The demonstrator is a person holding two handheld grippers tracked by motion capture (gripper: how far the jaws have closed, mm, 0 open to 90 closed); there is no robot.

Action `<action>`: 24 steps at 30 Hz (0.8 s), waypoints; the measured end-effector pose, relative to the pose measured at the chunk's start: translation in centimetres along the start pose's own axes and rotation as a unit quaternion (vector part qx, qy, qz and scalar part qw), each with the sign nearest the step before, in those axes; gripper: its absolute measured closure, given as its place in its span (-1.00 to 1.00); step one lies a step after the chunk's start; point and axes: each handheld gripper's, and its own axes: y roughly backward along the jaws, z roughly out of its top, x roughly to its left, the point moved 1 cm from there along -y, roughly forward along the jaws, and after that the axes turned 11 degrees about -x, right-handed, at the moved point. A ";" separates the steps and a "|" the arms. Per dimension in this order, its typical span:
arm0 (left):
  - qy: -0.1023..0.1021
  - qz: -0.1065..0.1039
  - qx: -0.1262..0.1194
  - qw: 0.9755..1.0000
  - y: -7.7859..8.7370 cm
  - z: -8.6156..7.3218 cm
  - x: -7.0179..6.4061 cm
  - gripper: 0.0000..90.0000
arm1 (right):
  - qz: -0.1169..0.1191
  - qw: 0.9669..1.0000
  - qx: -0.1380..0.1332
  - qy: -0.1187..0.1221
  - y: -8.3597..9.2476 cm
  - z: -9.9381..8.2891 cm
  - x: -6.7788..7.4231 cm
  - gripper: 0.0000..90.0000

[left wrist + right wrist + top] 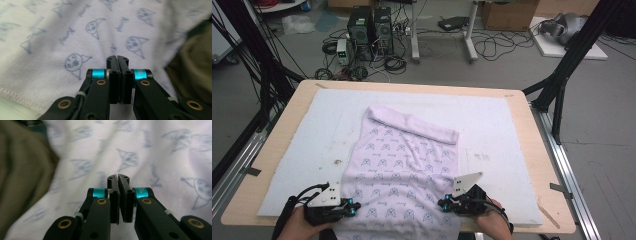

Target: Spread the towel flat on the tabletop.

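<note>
A pale lilac cloth (404, 160) printed with small blue cartoon faces lies lengthwise on the white mat (312, 145), its far end folded over into a thick band. Its near end runs off the table's front edge. My left gripper (353, 207) sits at the cloth's near left edge and points inward. My right gripper (442, 203) sits at the near right edge and points the other way. In the left gripper view the jaws (117, 58) are pressed together over the cloth (75, 37), beside its stitched hem (15, 96). In the right gripper view the jaws (118, 177) are also together against the cloth (150, 152). I see no fold between either pair.
The mat covers most of a wooden table (532, 140). Olive fabric of the person's clothing (195, 67) (22, 170) lies close beyond the cloth's near end. Black frame legs (562, 85), computers (369, 30) and cables stand on the floor behind.
</note>
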 end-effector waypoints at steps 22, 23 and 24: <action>0.025 0.131 -0.065 0.989 -3.1 3.6 8.8 0.29 | -0.204 0.975 -0.017 -0.090 2.7 4.4 -18.0 0.31; 0.028 0.131 -0.065 0.989 -3.4 3.6 9.0 0.29 | -0.205 0.974 -0.015 -0.099 2.3 4.5 -18.8 0.31; 0.027 0.129 -0.061 0.989 -3.6 3.6 9.2 0.29 | -0.205 0.973 -0.014 -0.105 1.9 4.6 -19.4 0.31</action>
